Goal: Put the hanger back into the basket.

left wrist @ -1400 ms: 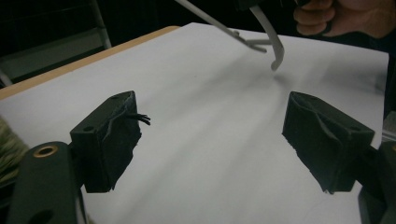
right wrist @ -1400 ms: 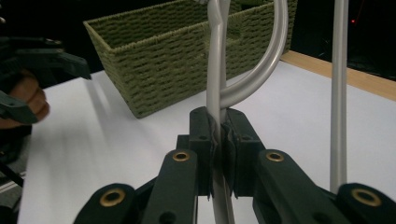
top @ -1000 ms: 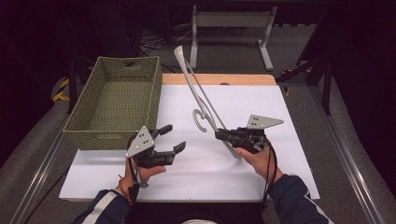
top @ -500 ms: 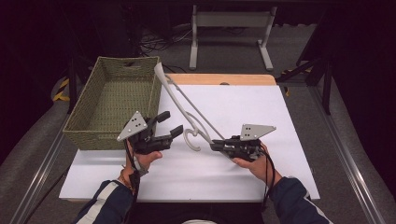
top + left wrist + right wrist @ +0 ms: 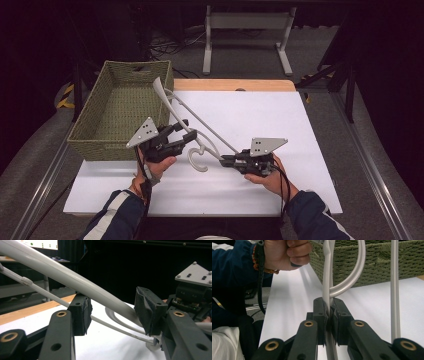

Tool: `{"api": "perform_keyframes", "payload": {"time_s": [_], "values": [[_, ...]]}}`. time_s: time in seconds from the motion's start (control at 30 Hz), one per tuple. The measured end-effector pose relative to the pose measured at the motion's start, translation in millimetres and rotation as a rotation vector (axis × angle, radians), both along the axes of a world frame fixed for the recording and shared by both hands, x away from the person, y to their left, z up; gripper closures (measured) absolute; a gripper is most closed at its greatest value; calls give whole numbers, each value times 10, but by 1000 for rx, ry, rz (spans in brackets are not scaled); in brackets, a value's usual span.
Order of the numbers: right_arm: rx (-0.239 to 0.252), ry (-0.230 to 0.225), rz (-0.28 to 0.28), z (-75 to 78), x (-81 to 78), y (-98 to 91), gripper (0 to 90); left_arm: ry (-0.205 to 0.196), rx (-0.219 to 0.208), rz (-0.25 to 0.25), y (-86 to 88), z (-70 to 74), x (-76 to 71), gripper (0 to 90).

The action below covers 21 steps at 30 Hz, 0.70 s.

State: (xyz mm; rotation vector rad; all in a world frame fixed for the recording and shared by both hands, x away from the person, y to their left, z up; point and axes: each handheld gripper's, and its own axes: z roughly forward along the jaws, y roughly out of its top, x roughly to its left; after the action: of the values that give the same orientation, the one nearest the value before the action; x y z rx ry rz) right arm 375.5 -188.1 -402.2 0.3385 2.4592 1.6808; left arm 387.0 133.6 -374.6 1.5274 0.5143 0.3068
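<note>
While the hanger (image 5: 210,127) is up in the air over the white table (image 5: 280,120), the job looks about half done. It is off the table and leans toward the basket (image 5: 95,145), with its top end just by the basket's near corner. It is not in the basket yet. It seems that the hanger has to go in there, so the lift over the rim and the letting go are left.

The right gripper (image 5: 225,160) is closed tight on one thin end of the hanger. The right gripper view shows both pads pressed on the grey bar (image 5: 326,277). The left gripper (image 5: 187,135) is about half open, and its jaws have just been closing. The thick arm of the hanger (image 5: 62,275) runs between them. It looks as if the far pad (image 5: 147,307) may touch it, but the pads do not squeeze it yet. So one gripper does the holding for now.

Some things are hard to see. The hook (image 5: 197,162) hangs low, and it is not clear if it touches the table. In the left gripper view the hanger runs out of the picture at the top. The floor of the basket is partly hidden by its walls. The room behind the table is dark.
</note>
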Motion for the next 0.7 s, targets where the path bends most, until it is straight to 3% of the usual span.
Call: {"api": "perform_keyframes", "payload": {"time_s": [0.23,0.33,0.4,0.5,0.57,0.6,0.63,0.67,0.7], "values": [[19,3,9,-9,14,0,815,11,-62,-74,2,33,-4,617],[13,-16,-15,-16,20,16,799,14,-87,-96,-1,65,-16,669],[1,-21,-32,-19,20,28,787,9,-82,-95,-18,91,-33,693],[-21,-39,-72,-23,29,43,763,-21,-74,-116,-63,142,-81,727],[-38,-47,-141,-22,45,40,696,-41,-69,-128,-94,198,-118,774],[-37,-42,-154,-20,57,27,705,-55,-63,-126,-104,221,-132,796],[-29,-42,-154,-17,64,12,692,-99,-29,-94,-123,261,-169,800],[-29,-45,-175,-11,70,-6,671,-122,-26,-82,-138,317,-191,802],[-36,-42,-202,-2,77,-32,636,-122,-26,-82,-138,317,-191,803]]}}
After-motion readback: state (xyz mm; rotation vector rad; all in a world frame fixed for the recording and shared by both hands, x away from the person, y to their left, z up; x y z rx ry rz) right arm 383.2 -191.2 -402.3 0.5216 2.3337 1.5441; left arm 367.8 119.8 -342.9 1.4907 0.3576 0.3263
